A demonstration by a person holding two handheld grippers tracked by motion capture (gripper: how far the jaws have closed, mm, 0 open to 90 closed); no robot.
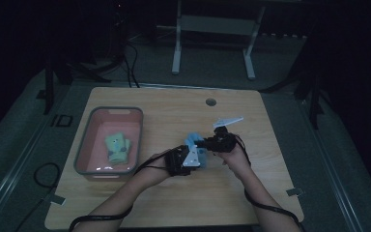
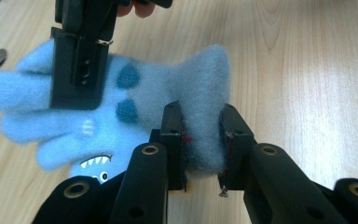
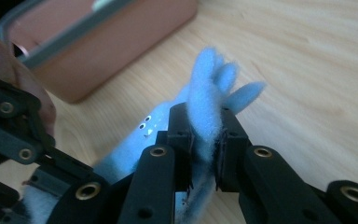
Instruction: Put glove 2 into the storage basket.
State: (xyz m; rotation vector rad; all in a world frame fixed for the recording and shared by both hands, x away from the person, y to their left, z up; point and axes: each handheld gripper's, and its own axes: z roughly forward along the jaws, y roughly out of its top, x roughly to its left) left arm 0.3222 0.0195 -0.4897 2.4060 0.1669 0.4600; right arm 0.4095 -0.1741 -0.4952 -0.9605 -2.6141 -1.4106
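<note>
**Q:** What do I have nearest to me, and how is it held?

**A:** My left gripper [image 2: 200, 140] is clamped on the cuff end of a pale blue fleece glove [image 2: 121, 112]; the nap bulges up between the fingers [image 2: 172, 135], so the cloth is pinched tight. My right gripper [image 3: 205, 140] is clamped on the glove at its finger end, with three fuzzy tips fanning out above the pads. The glove spans the two grippers, just above the counter [image 2: 307, 70], near its middle in the high view.

**Q:** How do I expect it to handle?

**A:** As I judge it: very light, wholly soft, with no stiffness of its own. It sags wherever I do not support it, and the pile compresses, so a shallow bite could creep out. It is not fragile; nothing in it can crack.

**Q:** Where is it best taken hold of?

**A:** At the two ends, as now. The cuff gives a doubled, thicker edge to grip. A deep bite across the glove's fingers catches several layers at once.

**Q:** And farther off?

**A:** To the left on the counter stands a pink bin [image 1: 83, 145] with a grey rim, well apart from the grippers. A green glove [image 1: 117, 147] lies inside it.
</note>
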